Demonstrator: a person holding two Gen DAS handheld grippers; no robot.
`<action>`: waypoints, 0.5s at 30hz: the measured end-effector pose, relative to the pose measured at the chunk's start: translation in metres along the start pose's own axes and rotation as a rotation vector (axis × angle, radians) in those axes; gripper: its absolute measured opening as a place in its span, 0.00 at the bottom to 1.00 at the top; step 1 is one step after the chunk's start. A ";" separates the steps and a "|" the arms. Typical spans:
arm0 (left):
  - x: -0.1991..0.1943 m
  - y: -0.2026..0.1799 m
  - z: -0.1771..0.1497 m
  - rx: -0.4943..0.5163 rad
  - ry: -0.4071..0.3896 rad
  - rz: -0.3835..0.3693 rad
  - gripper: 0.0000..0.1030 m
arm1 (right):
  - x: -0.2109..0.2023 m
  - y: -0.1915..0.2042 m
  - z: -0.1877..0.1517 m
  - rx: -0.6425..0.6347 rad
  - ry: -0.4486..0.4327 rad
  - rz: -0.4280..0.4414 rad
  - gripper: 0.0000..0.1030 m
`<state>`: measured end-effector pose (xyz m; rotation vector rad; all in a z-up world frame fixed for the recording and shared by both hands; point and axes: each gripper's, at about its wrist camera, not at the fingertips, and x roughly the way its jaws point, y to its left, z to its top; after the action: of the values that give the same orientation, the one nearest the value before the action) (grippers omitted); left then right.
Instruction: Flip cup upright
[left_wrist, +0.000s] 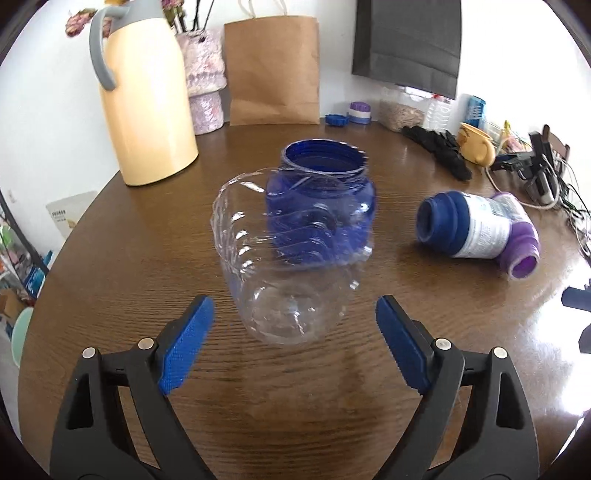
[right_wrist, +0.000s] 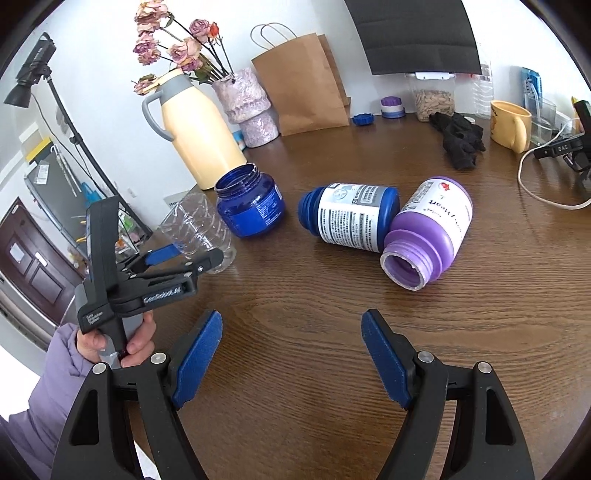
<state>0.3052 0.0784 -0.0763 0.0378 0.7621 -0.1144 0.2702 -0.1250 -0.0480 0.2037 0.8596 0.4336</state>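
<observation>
Left gripper (left_wrist: 295, 345) spread wide, pads either side of the clear cup (left_wrist: 291, 254) at frame centre, no contact visible. Cup tilted, blurred, just in front of upright blue jar (left_wrist: 325, 177). Right gripper (right_wrist: 291, 356) also wide open, holding nothing, over bare table (right_wrist: 295, 302), lower frame.

Clear ribbed cup (left_wrist: 284, 266), dk-blue jar (left_wrist: 321, 199), wood-grain table (left_wrist: 295, 406).

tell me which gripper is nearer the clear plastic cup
Left. The left gripper is open right at the clear plastic cup, fingers either side of it. The right gripper is open, farther back, facing the toppled bottles.
</observation>
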 end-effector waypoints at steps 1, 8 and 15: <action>-0.004 -0.002 -0.002 0.008 -0.003 0.002 0.85 | -0.002 0.001 0.000 -0.002 -0.003 -0.004 0.79; -0.051 -0.010 -0.016 -0.031 -0.012 0.019 1.00 | -0.022 0.011 -0.008 -0.027 -0.024 -0.032 0.79; -0.117 -0.034 -0.043 -0.068 -0.035 0.022 1.00 | -0.056 0.029 -0.034 -0.063 -0.063 -0.064 0.80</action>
<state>0.1882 0.0583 -0.0263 -0.0204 0.7298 -0.0682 0.2037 -0.1241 -0.0215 0.1305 0.7875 0.3923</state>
